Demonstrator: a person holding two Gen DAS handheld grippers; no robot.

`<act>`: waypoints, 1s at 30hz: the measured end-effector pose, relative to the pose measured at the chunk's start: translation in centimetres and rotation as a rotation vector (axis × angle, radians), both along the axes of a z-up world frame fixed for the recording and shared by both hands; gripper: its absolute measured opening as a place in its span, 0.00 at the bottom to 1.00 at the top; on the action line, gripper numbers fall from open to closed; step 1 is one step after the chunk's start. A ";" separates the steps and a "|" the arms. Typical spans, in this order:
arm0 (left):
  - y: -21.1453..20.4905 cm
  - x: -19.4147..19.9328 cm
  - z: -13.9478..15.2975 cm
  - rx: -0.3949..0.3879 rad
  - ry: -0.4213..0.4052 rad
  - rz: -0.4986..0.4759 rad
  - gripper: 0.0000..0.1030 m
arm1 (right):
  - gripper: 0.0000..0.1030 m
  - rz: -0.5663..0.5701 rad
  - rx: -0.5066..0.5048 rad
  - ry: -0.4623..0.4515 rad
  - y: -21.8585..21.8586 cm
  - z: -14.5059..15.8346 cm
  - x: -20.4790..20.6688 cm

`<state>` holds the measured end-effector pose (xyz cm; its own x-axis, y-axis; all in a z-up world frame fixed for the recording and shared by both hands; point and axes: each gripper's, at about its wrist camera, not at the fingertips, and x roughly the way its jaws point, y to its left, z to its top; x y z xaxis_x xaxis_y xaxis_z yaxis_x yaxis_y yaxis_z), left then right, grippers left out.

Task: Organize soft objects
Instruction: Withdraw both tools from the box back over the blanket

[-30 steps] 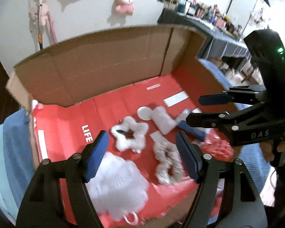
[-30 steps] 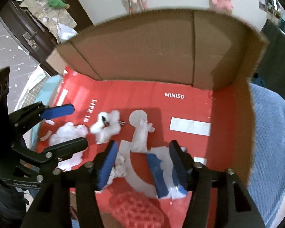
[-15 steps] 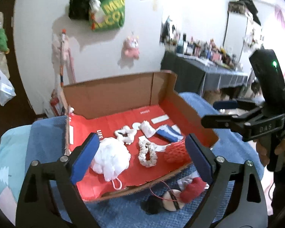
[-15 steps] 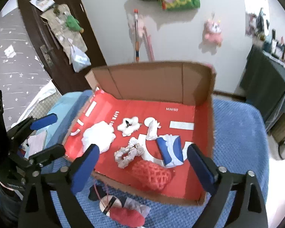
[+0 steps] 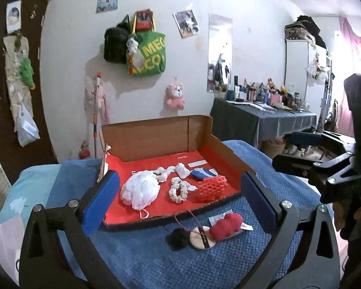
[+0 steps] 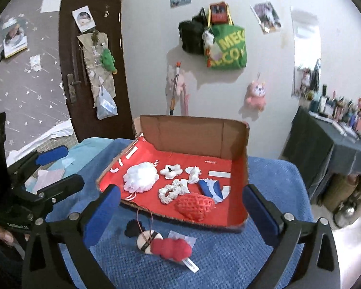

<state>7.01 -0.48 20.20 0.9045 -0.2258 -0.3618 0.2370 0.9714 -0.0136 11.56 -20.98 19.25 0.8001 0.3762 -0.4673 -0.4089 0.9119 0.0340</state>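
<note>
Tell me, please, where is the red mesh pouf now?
In both views the red mesh pouf lies inside the cardboard box, at its near edge, between the white scrunchie and the blue-and-white cloth.

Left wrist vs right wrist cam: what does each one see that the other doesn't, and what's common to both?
Left wrist only: the right gripper, open, at the right edge, and a white cabinet beyond the dark-clothed table.

Right wrist only: the left gripper, open, at the left edge, and the star-patterned wall beside the door.

Both: the red-lined cardboard box on the blue blanket, holding the white puff, white scrunchie and red mesh pouch; the red scrunchie lies outside the box's near edge.
</note>
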 end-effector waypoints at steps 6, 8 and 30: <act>-0.3 -3.0 -2.6 -0.011 -0.039 0.069 1.00 | 1.00 -0.045 0.001 -0.070 -0.3 -2.0 -4.0; -0.5 -3.6 -3.6 -0.002 -0.046 0.094 1.00 | 1.00 -0.068 0.009 -0.079 -0.5 -2.9 -5.1; -0.2 -4.1 -13.3 -0.024 0.111 0.160 1.00 | 1.00 -0.239 0.027 -0.035 -1.8 -14.2 -8.3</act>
